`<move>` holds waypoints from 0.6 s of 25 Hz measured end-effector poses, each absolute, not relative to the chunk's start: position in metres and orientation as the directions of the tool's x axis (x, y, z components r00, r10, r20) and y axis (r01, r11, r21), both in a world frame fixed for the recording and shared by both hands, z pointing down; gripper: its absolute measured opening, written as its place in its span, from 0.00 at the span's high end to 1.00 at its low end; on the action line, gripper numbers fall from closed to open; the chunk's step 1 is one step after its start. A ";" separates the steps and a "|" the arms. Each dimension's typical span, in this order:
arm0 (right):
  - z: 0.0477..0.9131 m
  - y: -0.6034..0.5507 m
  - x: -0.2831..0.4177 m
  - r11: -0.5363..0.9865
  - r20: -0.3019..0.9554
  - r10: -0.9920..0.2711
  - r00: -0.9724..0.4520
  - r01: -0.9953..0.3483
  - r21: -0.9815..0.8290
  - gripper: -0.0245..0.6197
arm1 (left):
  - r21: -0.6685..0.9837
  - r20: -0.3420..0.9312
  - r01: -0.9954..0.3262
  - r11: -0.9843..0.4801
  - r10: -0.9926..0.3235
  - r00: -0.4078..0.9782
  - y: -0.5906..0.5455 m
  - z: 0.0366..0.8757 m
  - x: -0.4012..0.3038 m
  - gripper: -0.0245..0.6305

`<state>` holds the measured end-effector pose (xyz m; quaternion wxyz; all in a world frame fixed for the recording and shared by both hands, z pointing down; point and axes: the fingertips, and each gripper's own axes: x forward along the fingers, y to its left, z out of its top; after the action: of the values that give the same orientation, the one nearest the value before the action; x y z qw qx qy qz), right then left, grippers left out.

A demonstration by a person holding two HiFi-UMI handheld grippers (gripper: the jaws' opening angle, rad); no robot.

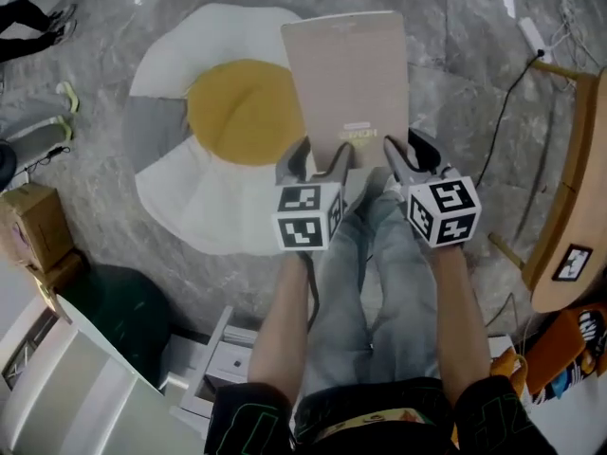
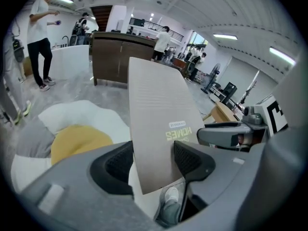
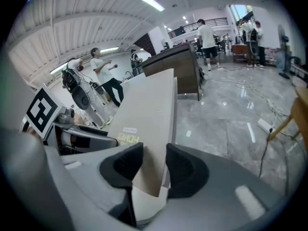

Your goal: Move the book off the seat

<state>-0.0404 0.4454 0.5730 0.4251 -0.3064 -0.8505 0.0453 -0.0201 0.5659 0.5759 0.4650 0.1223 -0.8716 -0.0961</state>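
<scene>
Book [image 1: 346,79]: beige cover, held up off egg-shaped seat cushion [image 1: 190,197], far end raised, hiding cushion's right edge in head view. Left gripper [image 1: 318,164]: jaws clamped on book's near left corner. Right gripper [image 1: 410,159]: jaws clamped on near right corner. Wooden chair [image 1: 569,188] far right.

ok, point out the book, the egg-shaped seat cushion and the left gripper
book [image 1: 346,79]: head view, middle of its beige cover.
egg-shaped seat cushion [image 1: 242,112]: head view, centre of the yellow yolk.
left gripper [image 1: 322,152]: head view, midway between its fingertips, at the book's near edge.
</scene>
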 end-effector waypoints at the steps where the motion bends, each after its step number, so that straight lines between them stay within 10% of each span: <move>1: 0.569 0.430 -0.043 0.822 0.690 0.548 -0.473 0.458 -0.339 0.73 | 0.276 0.784 -0.155 0.949 -0.315 -0.534 0.551 0.571 -0.027 0.54; 15: 0.536 0.196 -0.049 0.926 0.642 0.311 -0.701 0.073 -0.370 0.73 | 0.231 0.769 -0.551 0.802 -0.497 -0.401 0.313 0.531 -0.088 0.54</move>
<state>-0.0491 0.1964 0.5364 0.3722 -0.1057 -0.9081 0.1604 -0.0879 0.3131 0.5310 0.4486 0.3132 -0.8365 0.0302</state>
